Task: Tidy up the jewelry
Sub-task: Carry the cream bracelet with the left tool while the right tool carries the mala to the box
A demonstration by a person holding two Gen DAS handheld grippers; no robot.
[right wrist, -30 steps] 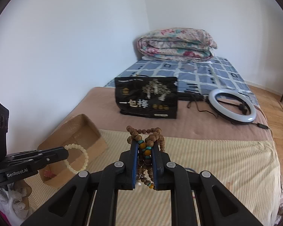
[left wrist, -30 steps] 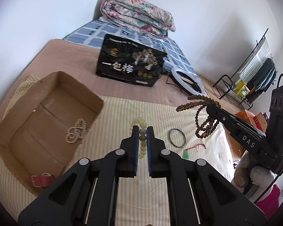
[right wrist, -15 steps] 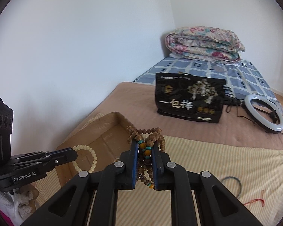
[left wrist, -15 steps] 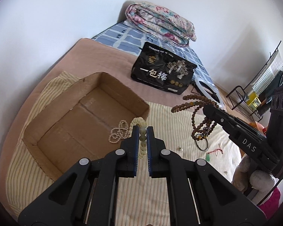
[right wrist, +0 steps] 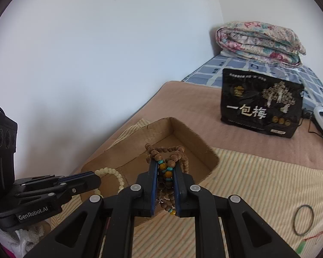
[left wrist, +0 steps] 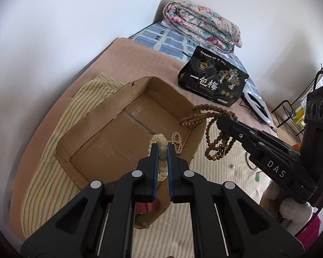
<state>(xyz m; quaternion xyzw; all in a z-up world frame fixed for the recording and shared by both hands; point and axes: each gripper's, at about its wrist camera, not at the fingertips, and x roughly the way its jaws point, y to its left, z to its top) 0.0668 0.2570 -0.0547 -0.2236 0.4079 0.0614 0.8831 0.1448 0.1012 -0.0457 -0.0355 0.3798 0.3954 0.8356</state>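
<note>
My left gripper (left wrist: 162, 150) is shut on a cream bead bracelet (left wrist: 159, 138) and holds it above the near part of an open cardboard box (left wrist: 101, 111). It also shows in the right wrist view (right wrist: 112, 172). My right gripper (right wrist: 164, 165) is shut on a long brown wooden bead necklace (right wrist: 165, 150) with turquoise and amber beads, just over the box's right rim (right wrist: 210, 152). The necklace also shows in the left wrist view (left wrist: 213, 129). A pearl string (left wrist: 176, 139) lies inside the box, and a pink strap (left wrist: 147, 207) shows under my left gripper.
The box sits on a striped cloth (right wrist: 258, 182) on a bed. On the cloth to the right lie a dark bangle (right wrist: 304, 219), a red cord (right wrist: 316, 235) and a green piece (right wrist: 301, 247). A black bag (right wrist: 260, 105), ring light (left wrist: 258, 105) and folded quilt (right wrist: 258, 40) lie beyond.
Both grippers have moved left toward the box with their beads. The bracelet is now over the box and the necklace is at its right rim.
</note>
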